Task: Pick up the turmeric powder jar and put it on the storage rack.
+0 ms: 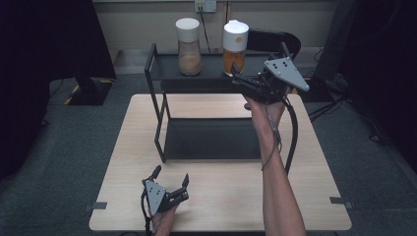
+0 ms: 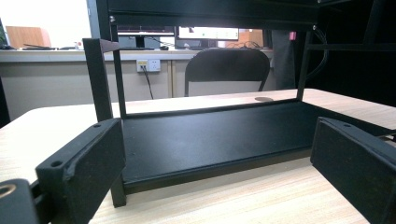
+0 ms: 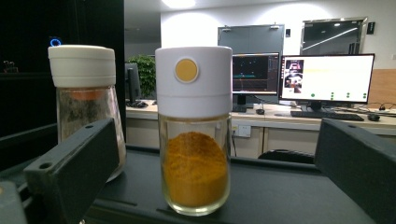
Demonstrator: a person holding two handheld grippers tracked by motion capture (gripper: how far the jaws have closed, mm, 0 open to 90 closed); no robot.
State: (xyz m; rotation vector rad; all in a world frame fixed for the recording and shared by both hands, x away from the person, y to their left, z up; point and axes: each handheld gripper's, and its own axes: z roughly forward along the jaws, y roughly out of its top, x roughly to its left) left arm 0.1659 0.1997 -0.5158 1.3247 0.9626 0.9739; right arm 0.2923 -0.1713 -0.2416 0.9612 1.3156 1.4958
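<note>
Two jars: right gripper (image 1: 235, 73) faces the glass orange-powder jar with white cap (image 3: 194, 128), between its spread jaws.
Handling: rigid, smooth, breakable; likely slippery.
Hold: glass body under cap.
Left gripper (image 1: 170, 178): jaws spread, empty.

Grey carpet (image 1: 59, 147), lit office monitors (image 3: 327, 77)

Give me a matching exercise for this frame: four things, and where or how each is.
Things:
1. orange jar
2. brown jar
3. left hand-held gripper
4. right hand-held gripper

Places or states:
A. open, low at the table's near edge
B. top shelf, on the left
C. open, raised at the top shelf
D. top shelf, right in front of the open jaws

Pairs: 1-D, 2-B, 3-A, 4-C
</note>
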